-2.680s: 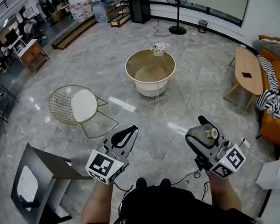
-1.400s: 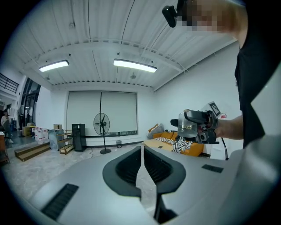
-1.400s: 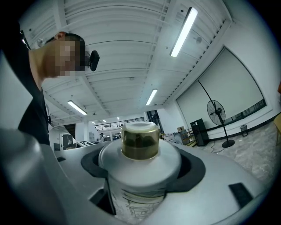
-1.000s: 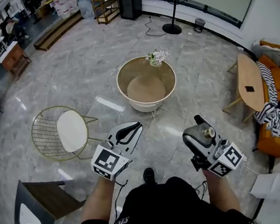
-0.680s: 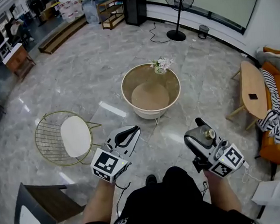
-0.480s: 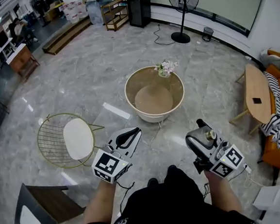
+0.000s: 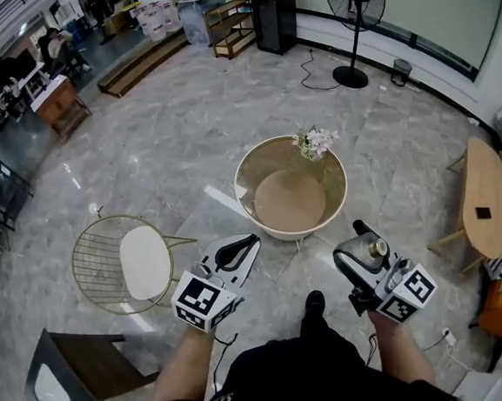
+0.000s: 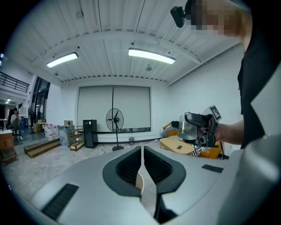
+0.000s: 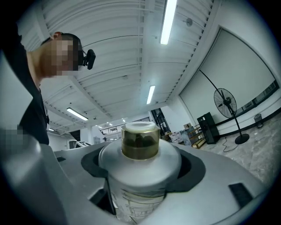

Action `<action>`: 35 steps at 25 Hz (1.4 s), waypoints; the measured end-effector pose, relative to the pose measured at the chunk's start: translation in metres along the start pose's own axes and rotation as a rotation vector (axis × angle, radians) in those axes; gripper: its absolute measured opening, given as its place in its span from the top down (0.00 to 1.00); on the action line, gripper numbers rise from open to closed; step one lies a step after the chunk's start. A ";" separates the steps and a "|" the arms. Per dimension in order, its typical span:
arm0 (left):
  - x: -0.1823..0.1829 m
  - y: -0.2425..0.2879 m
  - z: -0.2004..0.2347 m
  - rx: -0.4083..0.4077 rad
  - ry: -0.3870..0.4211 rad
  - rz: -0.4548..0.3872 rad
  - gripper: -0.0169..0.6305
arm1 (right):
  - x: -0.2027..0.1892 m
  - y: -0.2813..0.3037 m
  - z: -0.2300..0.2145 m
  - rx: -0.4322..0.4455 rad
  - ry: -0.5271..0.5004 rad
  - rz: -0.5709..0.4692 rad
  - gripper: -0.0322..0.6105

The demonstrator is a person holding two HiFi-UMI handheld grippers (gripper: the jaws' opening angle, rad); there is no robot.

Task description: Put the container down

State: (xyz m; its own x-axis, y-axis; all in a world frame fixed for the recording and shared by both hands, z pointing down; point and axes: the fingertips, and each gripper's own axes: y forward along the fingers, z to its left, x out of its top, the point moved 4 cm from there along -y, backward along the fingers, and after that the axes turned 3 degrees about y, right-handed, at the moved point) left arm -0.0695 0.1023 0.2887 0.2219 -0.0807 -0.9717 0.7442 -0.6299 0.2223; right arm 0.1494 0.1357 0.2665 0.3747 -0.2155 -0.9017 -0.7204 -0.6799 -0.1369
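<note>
Your right gripper [image 7: 362, 245] has its jaws clamped on the container [image 9: 139, 176], a clear jar with a white shoulder and an amber cap, held in the air over the marble floor [image 7: 165, 115]. The left gripper [image 8: 142, 163] has its jaws pressed together on nothing. The round table [image 7: 239, 183] is ahead, well apart. Step closer first, then lower the jar level onto bare tabletop away from the flowers [image 7: 314, 142] before letting go.

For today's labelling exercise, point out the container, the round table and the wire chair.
container [image 9: 140, 160], right gripper view, its pale shoulder.
round table [image 7: 287, 232], head view, its near wall.
wire chair [image 7: 143, 262], head view, its white seat.
</note>
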 end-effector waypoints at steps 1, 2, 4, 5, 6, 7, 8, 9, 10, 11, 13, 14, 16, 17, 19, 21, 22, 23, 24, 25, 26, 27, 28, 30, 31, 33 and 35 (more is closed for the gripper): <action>0.005 0.015 0.003 0.009 -0.008 -0.003 0.92 | 0.005 0.004 -0.016 0.008 0.002 0.007 0.41; 0.010 0.028 0.006 0.017 -0.015 -0.006 0.92 | 0.011 0.008 -0.031 0.016 0.003 0.013 0.41; 0.020 0.053 0.009 0.031 -0.016 -0.004 0.92 | 0.024 0.014 -0.056 0.033 0.001 0.021 0.41; 0.024 0.065 0.010 0.042 -0.012 0.001 0.92 | 0.030 0.015 -0.067 0.040 -0.003 0.023 0.41; 0.027 0.076 0.012 0.055 -0.008 0.008 0.92 | 0.036 0.015 -0.078 0.045 -0.008 0.026 0.41; 0.030 0.086 0.014 0.070 -0.006 0.014 0.92 | 0.041 0.016 -0.089 0.049 -0.014 0.029 0.41; 0.033 0.095 0.016 0.084 -0.005 0.017 0.92 | 0.046 0.017 -0.100 0.052 -0.021 0.032 0.41; 0.035 0.104 0.017 0.095 -0.006 0.018 0.92 | 0.049 0.017 -0.109 0.056 -0.029 0.037 0.41; 0.038 0.112 0.016 0.104 -0.007 0.019 0.92 | 0.052 0.016 -0.117 0.060 -0.036 0.043 0.41; 0.040 0.120 0.015 0.111 -0.007 0.021 0.92 | 0.054 0.015 -0.125 0.065 -0.042 0.049 0.41; 0.044 0.135 0.010 0.122 -0.007 0.025 0.92 | 0.057 0.010 -0.140 0.073 -0.051 0.063 0.41; 0.046 0.141 0.009 0.125 -0.007 0.028 0.92 | 0.058 0.008 -0.147 0.073 -0.050 0.067 0.41; 0.047 0.150 0.007 0.128 -0.006 0.039 0.92 | 0.059 0.007 -0.159 0.070 -0.039 0.069 0.41; 0.048 0.153 0.007 0.130 -0.005 0.045 0.92 | 0.060 0.007 -0.163 0.069 -0.034 0.070 0.41; 0.050 0.159 0.010 0.135 -0.005 0.048 0.92 | 0.060 0.007 -0.170 0.069 -0.033 0.073 0.41; 0.052 0.165 0.013 0.138 -0.009 0.044 0.92 | 0.061 0.010 -0.177 0.070 -0.039 0.078 0.41; 0.052 0.168 0.014 0.137 -0.009 0.045 0.92 | 0.061 0.012 -0.179 0.070 -0.045 0.081 0.41; 0.053 0.171 0.016 0.135 -0.007 0.046 0.92 | 0.061 0.014 -0.180 0.070 -0.051 0.084 0.41; 0.052 0.174 0.019 0.133 -0.006 0.048 0.92 | 0.062 0.017 -0.182 0.070 -0.057 0.088 0.41; 0.052 0.177 0.023 0.131 -0.007 0.047 0.92 | 0.062 0.021 -0.184 0.070 -0.062 0.092 0.41; 0.051 0.180 0.027 0.129 -0.011 0.045 0.92 | 0.061 0.025 -0.185 0.070 -0.065 0.096 0.41; 0.050 0.183 0.032 0.126 -0.016 0.041 0.92 | 0.061 0.030 -0.187 0.070 -0.066 0.100 0.41; 0.049 0.186 0.037 0.123 -0.021 0.037 0.92 | 0.061 0.035 -0.189 0.069 -0.066 0.103 0.41; 0.046 0.194 0.049 0.114 -0.029 0.029 0.92 | 0.061 0.046 -0.194 0.064 -0.069 0.109 0.41; 0.045 0.198 0.056 0.109 -0.034 0.025 0.92 | 0.061 0.052 -0.197 0.060 -0.072 0.113 0.41; 0.042 0.207 0.072 0.098 -0.044 0.016 0.92 | 0.061 0.066 -0.206 0.049 -0.078 0.119 0.41; 0.036 0.215 0.092 0.087 -0.051 0.010 0.92 | 0.060 0.084 -0.216 0.036 -0.084 0.126 0.41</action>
State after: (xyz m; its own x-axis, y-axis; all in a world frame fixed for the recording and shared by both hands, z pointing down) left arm 0.0402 -0.1067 0.2942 0.1951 -0.1257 -0.9727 0.6843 -0.6930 0.2268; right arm 0.2373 -0.0861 0.2899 0.2312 -0.2370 -0.9436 -0.7799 -0.6250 -0.0342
